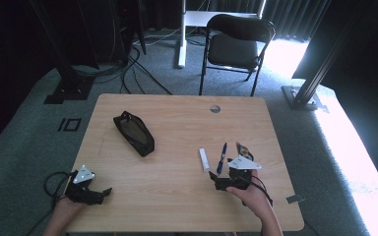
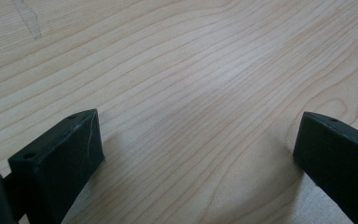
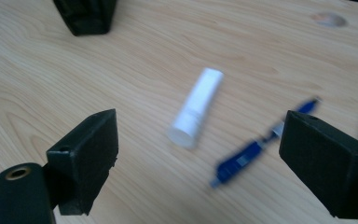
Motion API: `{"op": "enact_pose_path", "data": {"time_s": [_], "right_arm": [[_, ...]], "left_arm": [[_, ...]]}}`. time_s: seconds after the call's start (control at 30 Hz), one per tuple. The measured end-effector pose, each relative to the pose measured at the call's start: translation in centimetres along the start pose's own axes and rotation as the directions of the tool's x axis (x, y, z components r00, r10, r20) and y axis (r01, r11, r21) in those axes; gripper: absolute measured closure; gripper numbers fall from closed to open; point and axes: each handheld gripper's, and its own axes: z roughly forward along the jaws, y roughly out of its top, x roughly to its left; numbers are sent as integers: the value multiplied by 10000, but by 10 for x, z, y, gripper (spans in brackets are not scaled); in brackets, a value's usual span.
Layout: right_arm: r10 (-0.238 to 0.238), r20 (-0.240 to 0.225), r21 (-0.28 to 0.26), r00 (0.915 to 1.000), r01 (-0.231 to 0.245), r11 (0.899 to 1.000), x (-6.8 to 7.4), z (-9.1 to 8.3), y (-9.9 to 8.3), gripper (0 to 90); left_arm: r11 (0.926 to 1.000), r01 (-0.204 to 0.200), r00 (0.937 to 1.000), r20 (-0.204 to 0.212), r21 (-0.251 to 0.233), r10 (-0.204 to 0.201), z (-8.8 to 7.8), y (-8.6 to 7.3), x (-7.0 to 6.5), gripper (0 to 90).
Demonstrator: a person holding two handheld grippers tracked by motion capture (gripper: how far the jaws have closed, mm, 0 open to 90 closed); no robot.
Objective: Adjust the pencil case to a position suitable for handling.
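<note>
The right gripper (image 3: 200,154) has its jaws wide apart and holds nothing. Between them on the table (image 1: 177,123) lie a white tube (image 3: 196,106) and, just beside it toward the right jaw, a blue pen (image 3: 256,147), which looks blurred. In the high view this gripper (image 1: 225,181) stands near the front right corner of the table, with the tube (image 1: 204,159) and the pen (image 1: 221,158) just beyond its tips, toward the far edge.

To take the tube well, I judge the jaws should come down on both long sides at its middle, and the right jaw must go between tube and pen, so the pen is not pushed.

The left gripper (image 2: 196,154) is also spread open over bare wood, near the front left corner (image 1: 91,189). A black pouch (image 1: 134,133) lies well apart, toward the far left.
</note>
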Motion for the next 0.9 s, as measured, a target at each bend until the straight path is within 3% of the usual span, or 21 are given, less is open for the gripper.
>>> {"op": "enact_pose_path", "data": {"time_s": [0.2, 0.5, 0.9], "right_arm": [[-356, -680, -37, 9971, 354, 9994, 27, 30, 14, 114], [-695, -1332, -211, 9887, 673, 9975, 58, 65, 31, 114], [-1225, -1665, -540, 9784, 1150, 9919, 92, 101, 56, 114]], "left_arm": [[10000, 0, 10000, -1, 3, 0, 0, 0, 0, 16], [10000, -8, 10000, 2, 5, 8, 0, 0, 0, 16], [10000, 9, 10000, -6, -4, -9, 0, 0, 0, 16]]}}
